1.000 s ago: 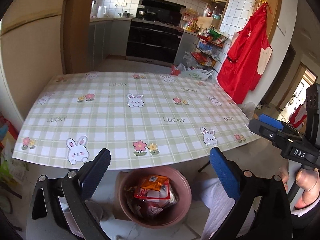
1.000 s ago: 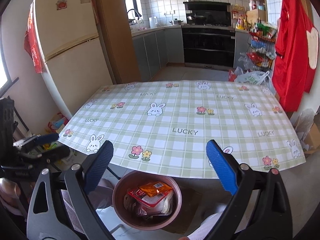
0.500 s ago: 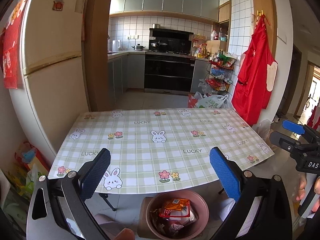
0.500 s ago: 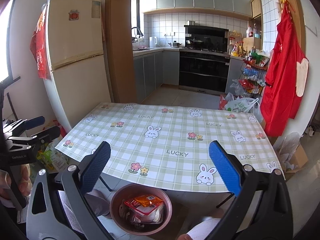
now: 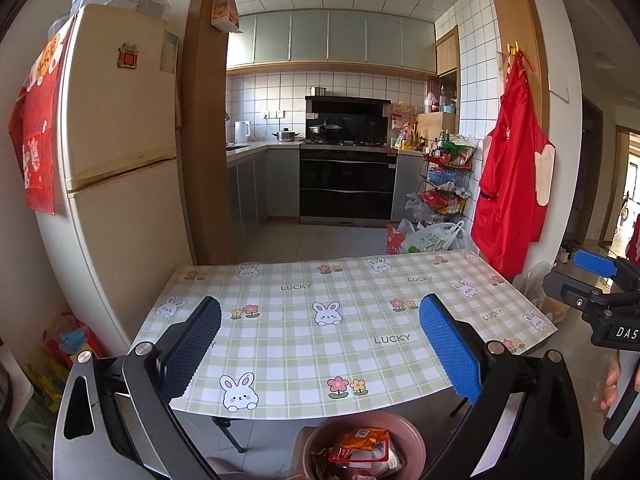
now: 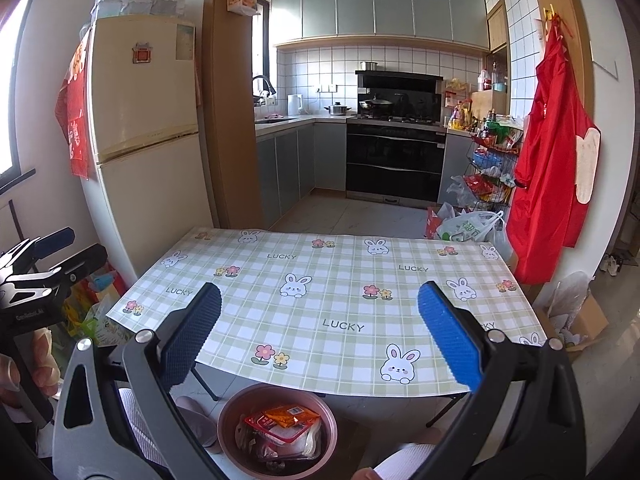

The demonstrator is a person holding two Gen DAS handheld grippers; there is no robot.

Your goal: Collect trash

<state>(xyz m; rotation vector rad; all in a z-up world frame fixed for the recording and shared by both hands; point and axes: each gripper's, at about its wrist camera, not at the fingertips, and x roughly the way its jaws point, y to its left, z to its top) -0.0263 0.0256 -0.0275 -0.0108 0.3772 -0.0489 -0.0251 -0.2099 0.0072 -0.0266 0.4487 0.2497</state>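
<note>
Left gripper (image 5: 320, 356): jaws wide apart, empty. Right gripper (image 6: 320, 354): jaws wide apart, empty; body lettered "DAS". Tablecloth (image 6: 340, 280): green check, rabbits, flowers, "LUCKY" repeated. Bin (image 6: 276, 428): pink, on floor below table's near edge, holding red and orange wrappers (image 6: 282, 424).

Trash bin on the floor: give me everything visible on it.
The trash bin is a round, pinkish-brown container that looks like plastic, standing upright on the floor just in front of the table's near edge. It is open-topped, with no lid visible. Inside lie crumpled snack wrappers, including an orange packet and a red-and-white one over clear plastic. Neither set of tongs touches it. In the left wrist view its lower part is cut off by the frame.
</note>
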